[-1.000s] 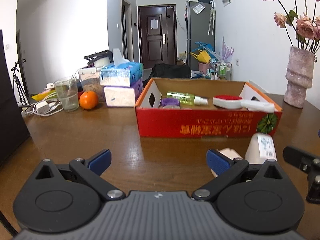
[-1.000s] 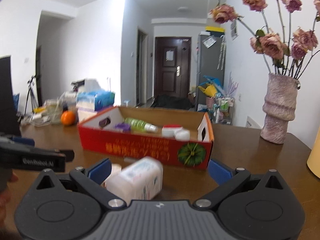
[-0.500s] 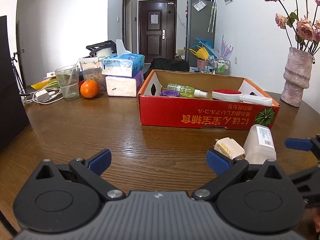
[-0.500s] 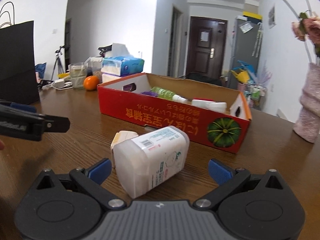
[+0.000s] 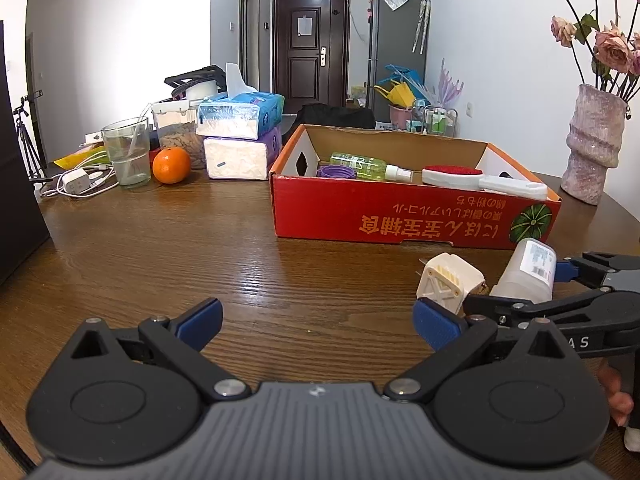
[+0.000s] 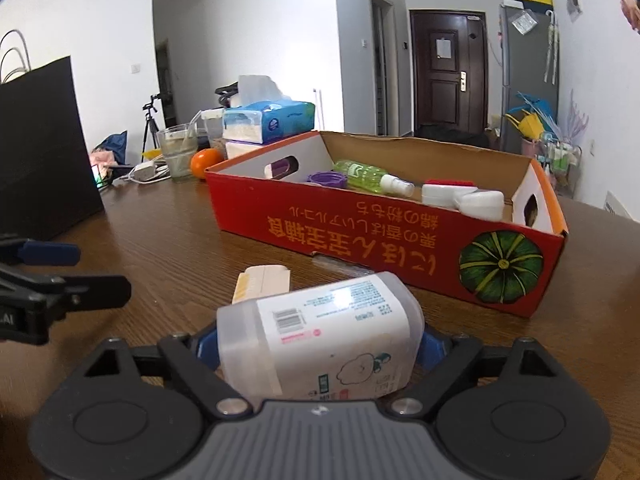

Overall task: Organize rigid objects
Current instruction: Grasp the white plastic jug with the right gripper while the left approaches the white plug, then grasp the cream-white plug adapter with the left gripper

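A red cardboard box [image 5: 412, 222] [image 6: 360, 236] sits on the wooden table and holds a green spray bottle [image 5: 370, 165] [image 6: 370, 174], a purple lid [image 5: 337, 171] and a red-and-white brush [image 5: 476, 178]. A white plastic container [image 6: 320, 344] [image 5: 528, 272] lies on its side in front of the box. My right gripper [image 6: 316, 348] is shut on it, with a blue pad on each side. A cream plug adapter [image 5: 448, 282] [image 6: 262, 282] lies just left of it. My left gripper [image 5: 316, 322] is open and empty above the bare table.
Tissue packs [image 5: 240, 136], an orange [image 5: 171, 165], a glass [image 5: 126, 152] and a white charger with cables [image 5: 76, 182] stand at the back left. A pink vase of roses [image 5: 596, 148] stands at the far right. A black bag [image 6: 40, 152] stands at the left edge.
My right gripper has moved forward over the white container and closed on it. My left gripper stays open and has drawn back a little.
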`<action>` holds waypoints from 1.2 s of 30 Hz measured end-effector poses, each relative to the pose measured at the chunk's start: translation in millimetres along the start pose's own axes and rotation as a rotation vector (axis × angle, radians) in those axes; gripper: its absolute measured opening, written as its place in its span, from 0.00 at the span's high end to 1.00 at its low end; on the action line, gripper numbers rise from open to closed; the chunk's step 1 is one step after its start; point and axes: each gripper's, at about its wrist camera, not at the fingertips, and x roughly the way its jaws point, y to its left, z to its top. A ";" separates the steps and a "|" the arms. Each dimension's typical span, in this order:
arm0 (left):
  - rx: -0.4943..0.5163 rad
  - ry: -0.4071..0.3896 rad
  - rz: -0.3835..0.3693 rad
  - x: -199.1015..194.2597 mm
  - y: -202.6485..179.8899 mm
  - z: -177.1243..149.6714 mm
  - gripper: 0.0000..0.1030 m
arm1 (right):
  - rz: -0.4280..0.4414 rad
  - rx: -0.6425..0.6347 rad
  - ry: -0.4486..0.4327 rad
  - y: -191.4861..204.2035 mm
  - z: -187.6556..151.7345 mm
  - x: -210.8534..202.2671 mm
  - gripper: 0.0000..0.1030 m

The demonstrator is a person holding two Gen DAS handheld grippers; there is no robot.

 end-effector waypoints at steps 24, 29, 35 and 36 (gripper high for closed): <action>0.076 -0.002 -0.126 33.0 -54.0 4.8 0.00 | -0.332 0.258 -0.205 -46.8 -20.0 -78.8 0.13; 0.112 0.012 -0.151 47.0 -71.1 3.8 0.00 | -0.379 0.305 -0.215 -60.2 -26.7 -90.9 0.13; 0.127 0.061 -0.126 72.0 -80.2 5.9 0.00 | -0.402 0.322 -0.216 -64.0 -28.5 -90.6 0.13; 0.126 0.069 -0.115 75.5 -80.5 6.4 0.00 | -0.402 0.320 -0.215 -63.6 -28.5 -90.3 0.13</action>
